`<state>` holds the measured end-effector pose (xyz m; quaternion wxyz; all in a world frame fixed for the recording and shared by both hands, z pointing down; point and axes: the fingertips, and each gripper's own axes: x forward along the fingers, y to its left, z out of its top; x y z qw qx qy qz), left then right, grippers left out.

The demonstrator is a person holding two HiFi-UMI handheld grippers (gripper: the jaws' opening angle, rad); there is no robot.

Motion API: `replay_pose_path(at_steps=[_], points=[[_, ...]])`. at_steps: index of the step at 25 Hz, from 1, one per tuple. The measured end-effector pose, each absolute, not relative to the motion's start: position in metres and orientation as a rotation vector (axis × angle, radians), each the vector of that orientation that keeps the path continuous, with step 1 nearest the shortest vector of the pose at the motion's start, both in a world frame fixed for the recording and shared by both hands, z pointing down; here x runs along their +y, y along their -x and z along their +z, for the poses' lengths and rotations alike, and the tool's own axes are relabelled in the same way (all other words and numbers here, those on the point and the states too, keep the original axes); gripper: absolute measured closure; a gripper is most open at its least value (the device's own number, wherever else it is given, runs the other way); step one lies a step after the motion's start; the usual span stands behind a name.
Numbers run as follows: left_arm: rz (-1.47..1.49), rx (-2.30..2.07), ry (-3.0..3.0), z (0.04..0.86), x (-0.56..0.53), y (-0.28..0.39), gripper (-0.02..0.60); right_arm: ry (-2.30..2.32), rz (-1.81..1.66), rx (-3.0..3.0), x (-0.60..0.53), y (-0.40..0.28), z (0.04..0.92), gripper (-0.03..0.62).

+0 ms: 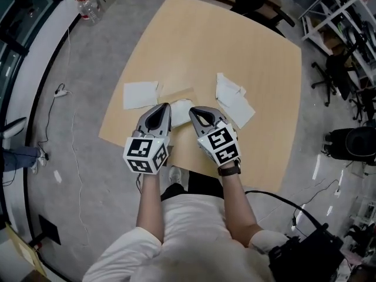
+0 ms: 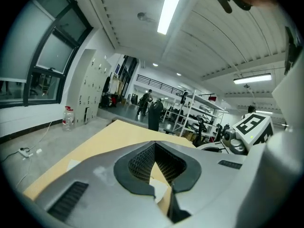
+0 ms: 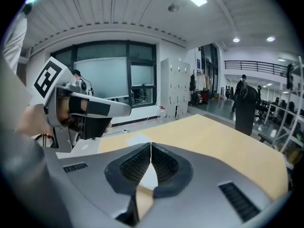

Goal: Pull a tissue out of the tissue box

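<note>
In the head view a white tissue [image 1: 181,109] shows between my two grippers, near the front of the wooden table [image 1: 235,46]. A tan box-like shape [image 1: 177,94] lies just behind it; I cannot tell whether the tissue stands out of it. My left gripper [image 1: 167,107] is just left of the tissue and my right gripper [image 1: 192,111] just right of it. Both are shut with nothing between the jaws. In the left gripper view the jaws [image 2: 154,144] meet at the tips over a patch of white. The right gripper view shows its jaws [image 3: 151,144] closed too.
A flat white tissue [image 1: 140,94] lies on the table to the left, and crumpled ones [image 1: 234,101] to the right. A plastic bottle [image 1: 88,7] stands on the floor at the far left. An office chair [image 1: 258,4] is behind the table, with shelving [image 1: 346,16] at the right.
</note>
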<state>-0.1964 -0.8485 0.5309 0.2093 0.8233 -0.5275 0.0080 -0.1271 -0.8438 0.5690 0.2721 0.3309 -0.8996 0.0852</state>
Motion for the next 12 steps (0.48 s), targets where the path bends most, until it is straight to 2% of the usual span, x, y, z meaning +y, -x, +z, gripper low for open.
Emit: replay_pose_path(at_steps=[12], points=[[0.111, -1.444, -2.168, 0.596, -0.854, 0.2, 0.581, -0.673, 0.201, -2.259, -0.835, 0.135, 0.665, 0.582]])
